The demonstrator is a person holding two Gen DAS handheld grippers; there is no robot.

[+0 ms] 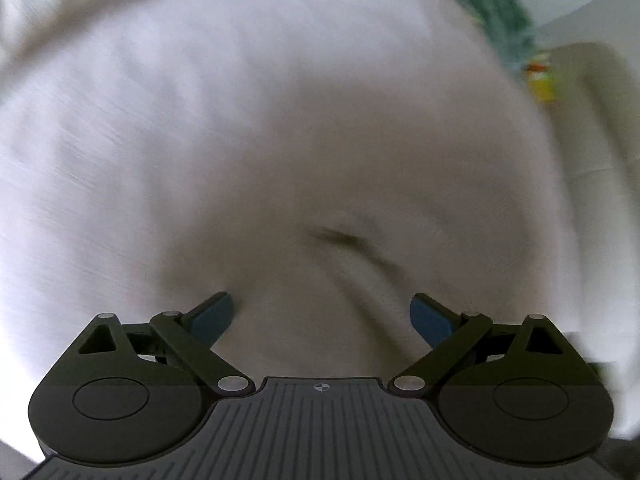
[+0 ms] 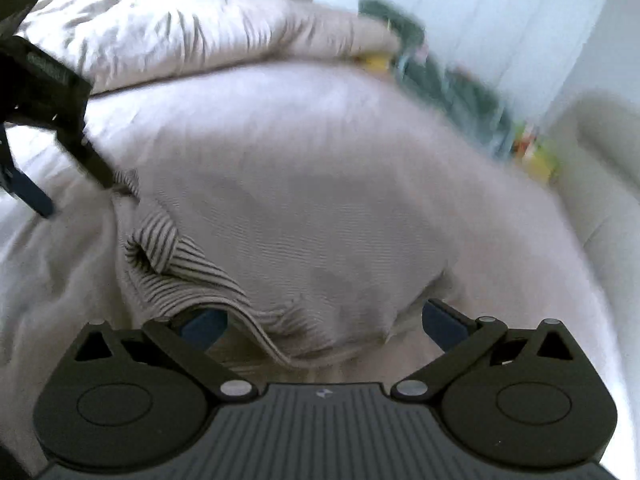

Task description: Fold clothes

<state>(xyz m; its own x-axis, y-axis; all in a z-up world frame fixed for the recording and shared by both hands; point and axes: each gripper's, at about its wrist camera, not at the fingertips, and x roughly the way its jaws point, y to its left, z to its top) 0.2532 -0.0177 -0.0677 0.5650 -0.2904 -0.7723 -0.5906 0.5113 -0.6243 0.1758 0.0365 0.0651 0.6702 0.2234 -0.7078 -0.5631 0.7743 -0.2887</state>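
With both my right tongs (image 2: 324,320) and left tongs (image 1: 322,314) spread open and empty, the pale, finely striped knit garment (image 2: 304,208) lies rumpled on the white bed sheet (image 1: 160,120), so I should pinch its near hem cleanly.

White bed with bedding and clutter at its far edge

A white sheet (image 1: 200,120) covers the bed, blurred in both views. In the right wrist view a crumpled white duvet (image 2: 192,36) lies bunched along the far side. Beside its right end sits a green patterned cloth (image 2: 452,80), smeared by blur, with a small yellow thing (image 2: 540,164) near it whose kind cannot be told. A pale rounded cushion or armrest (image 2: 600,152) stands to the right, against a light wall (image 2: 460,8).
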